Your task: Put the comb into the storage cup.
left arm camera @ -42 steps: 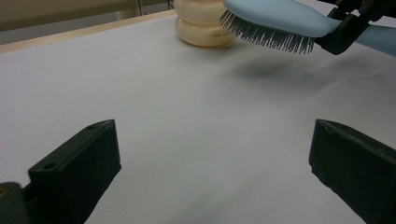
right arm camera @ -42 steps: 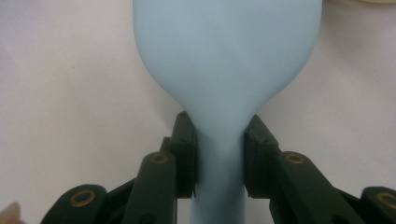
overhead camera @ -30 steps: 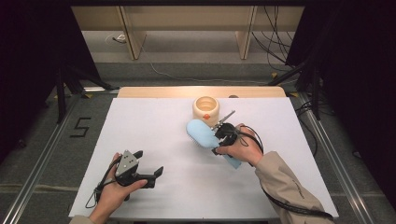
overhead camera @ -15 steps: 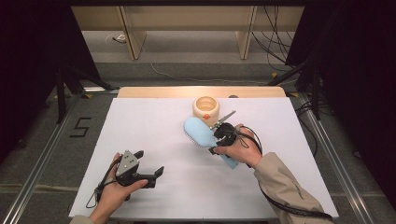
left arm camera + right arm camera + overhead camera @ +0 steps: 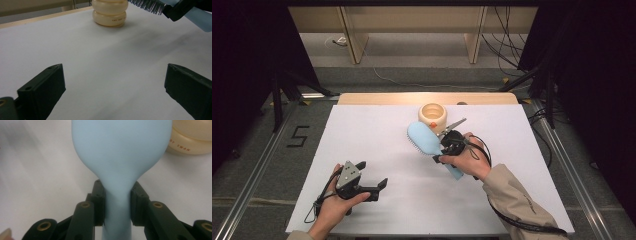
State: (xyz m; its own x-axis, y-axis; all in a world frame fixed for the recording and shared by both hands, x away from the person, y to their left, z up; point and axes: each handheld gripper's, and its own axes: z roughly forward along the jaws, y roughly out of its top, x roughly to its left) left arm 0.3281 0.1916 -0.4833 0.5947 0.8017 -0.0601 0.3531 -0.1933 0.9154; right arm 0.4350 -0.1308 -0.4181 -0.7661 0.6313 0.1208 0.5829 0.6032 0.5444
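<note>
Two grippers: right gripper [image 5: 443, 152] at frame centre clamps a blue hairbrush [image 5: 422, 138], handle end hidden; left gripper [image 5: 371, 181] gapes over white table [image 5: 377, 135].

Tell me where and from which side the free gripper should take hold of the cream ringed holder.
Grip the cream holder around the narrow groove between its two bulging rings, coming level from its left-front side. The open left gripper faces it across bare table there, while the hairbrush held by the right gripper crowds its right-front side. The bulges above and below should help keep the jaws from slipping.
</note>
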